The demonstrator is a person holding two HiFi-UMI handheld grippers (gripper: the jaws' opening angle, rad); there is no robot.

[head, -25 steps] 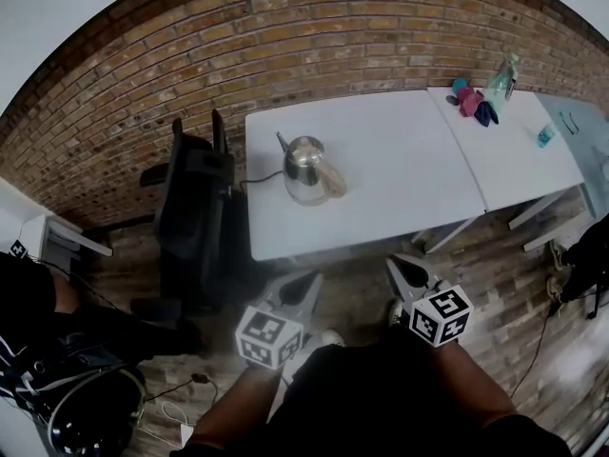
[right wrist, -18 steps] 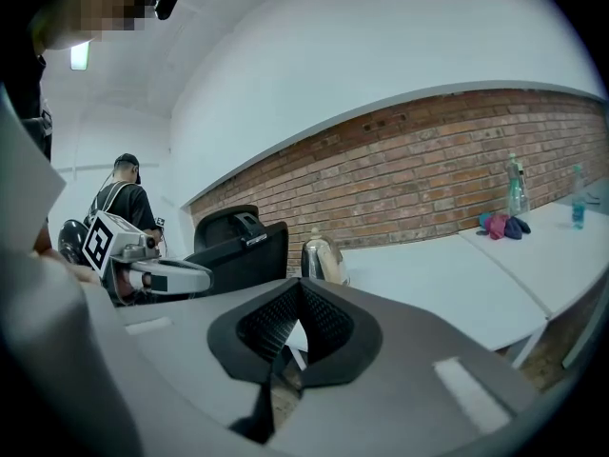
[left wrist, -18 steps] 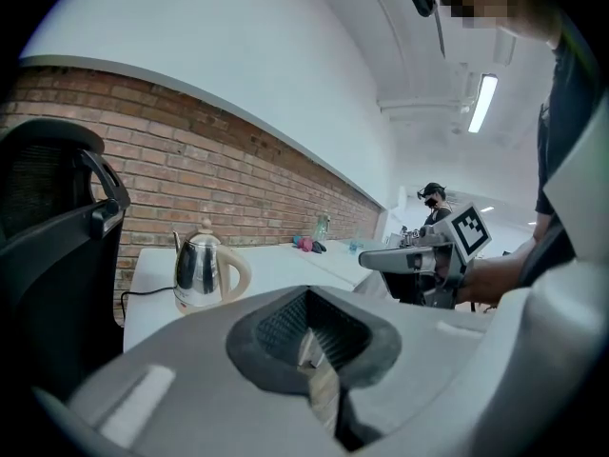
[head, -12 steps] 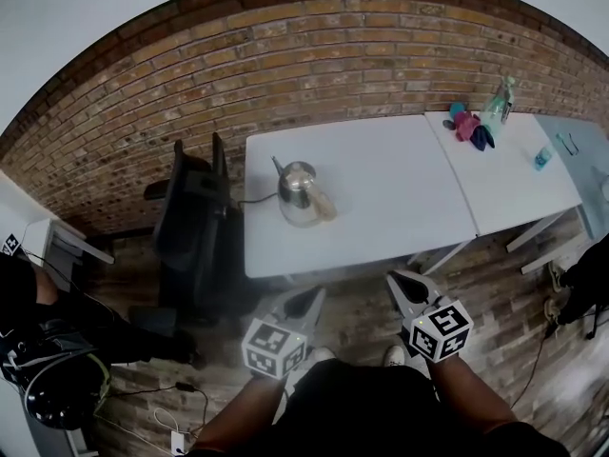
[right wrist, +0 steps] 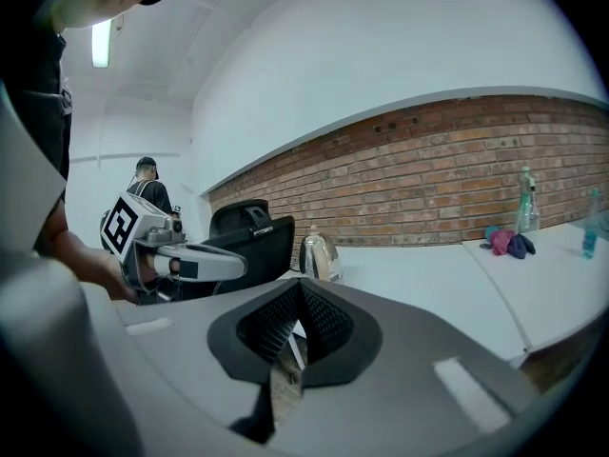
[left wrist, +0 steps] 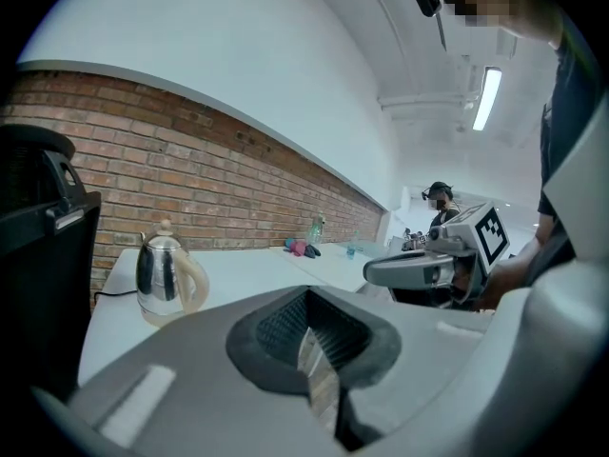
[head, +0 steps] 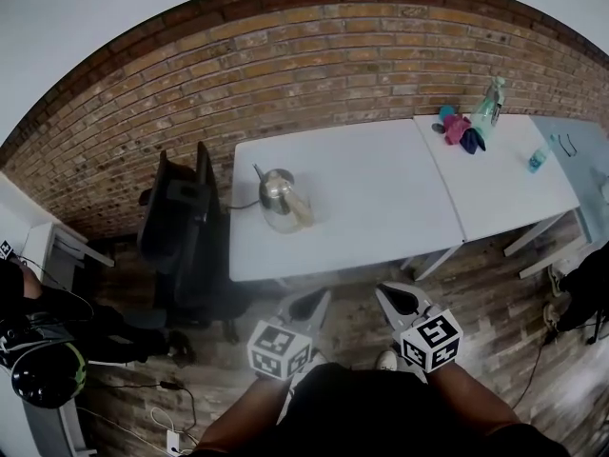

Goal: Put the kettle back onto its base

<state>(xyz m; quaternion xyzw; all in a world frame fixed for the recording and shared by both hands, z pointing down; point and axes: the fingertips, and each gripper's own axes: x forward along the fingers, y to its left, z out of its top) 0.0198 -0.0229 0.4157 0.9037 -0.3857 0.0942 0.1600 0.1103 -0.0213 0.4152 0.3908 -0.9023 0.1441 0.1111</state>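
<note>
**Two grey plastic grippers**, left (head: pixel 309 300) and right (head: pixel 391 293), are each pressing black ribbed pads (left wrist: pixel 284 327) together with nothing between them. They are hanging above a wood-plank floor (head: pixel 495 284). Each is carrying one cube of black-and-white square markers. **One polished steel kettle** (head: pixel 278 198), cream-handled, is standing near the left rear of the nearer of two white tables (head: pixel 381 198), well apart from both grippers. One black chair (head: pixel 179 231) is standing beside that table.

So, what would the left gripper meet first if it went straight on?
Likely the near edge of the table, right of the kettle; its height is unclear, so it might pass over.
</note>
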